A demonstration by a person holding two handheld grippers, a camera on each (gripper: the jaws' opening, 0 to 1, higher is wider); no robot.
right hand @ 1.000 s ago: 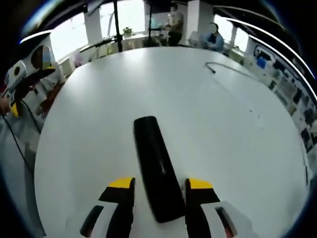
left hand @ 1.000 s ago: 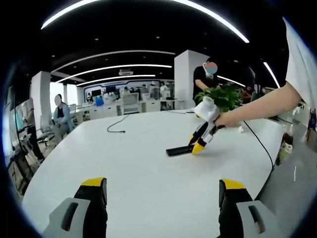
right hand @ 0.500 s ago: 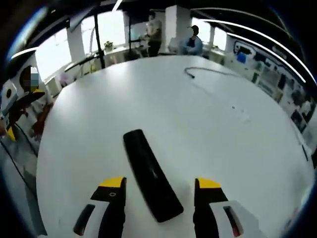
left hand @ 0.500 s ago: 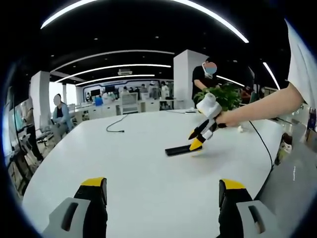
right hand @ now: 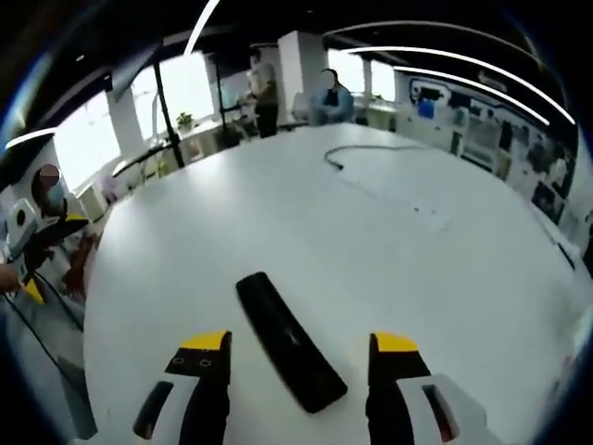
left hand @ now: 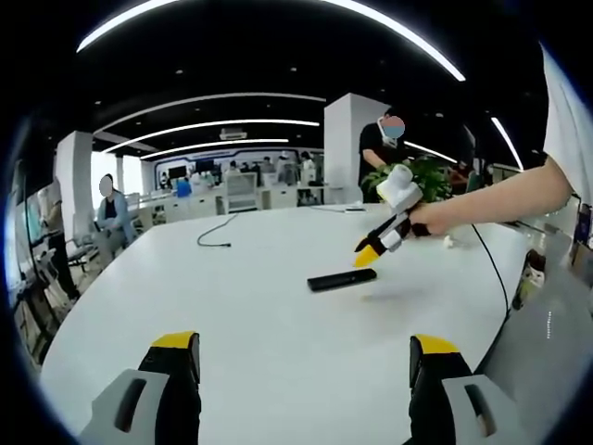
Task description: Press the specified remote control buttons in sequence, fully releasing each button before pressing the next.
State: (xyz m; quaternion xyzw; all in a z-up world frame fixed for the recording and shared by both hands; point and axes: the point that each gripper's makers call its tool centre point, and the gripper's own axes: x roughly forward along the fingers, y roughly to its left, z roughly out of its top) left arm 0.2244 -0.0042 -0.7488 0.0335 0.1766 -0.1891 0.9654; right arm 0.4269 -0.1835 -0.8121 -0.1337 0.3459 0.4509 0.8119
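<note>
A black remote control (left hand: 343,279) lies flat on the white table (left hand: 259,306), right of centre in the left gripper view. My right gripper (left hand: 367,253), held in a person's hand, hovers just above the remote's right end, not touching it. In the right gripper view the remote (right hand: 287,338) lies below and between the spread yellow-tipped jaws of my right gripper (right hand: 299,343), which is open and holds nothing. My left gripper (left hand: 304,345) is open low over the table's near side, well short of the remote. It also appears at the far left as the left gripper (right hand: 28,250).
A black cable (left hand: 215,234) lies on the far part of the table, and another cable (left hand: 491,273) runs along the right. A potted plant (left hand: 426,178) stands behind the right hand. People stand and sit beyond the table's edge.
My right gripper has lifted off the remote and drawn back, with its jaws spread wider than a second ago. The remote stays in place. My left gripper has not moved.
</note>
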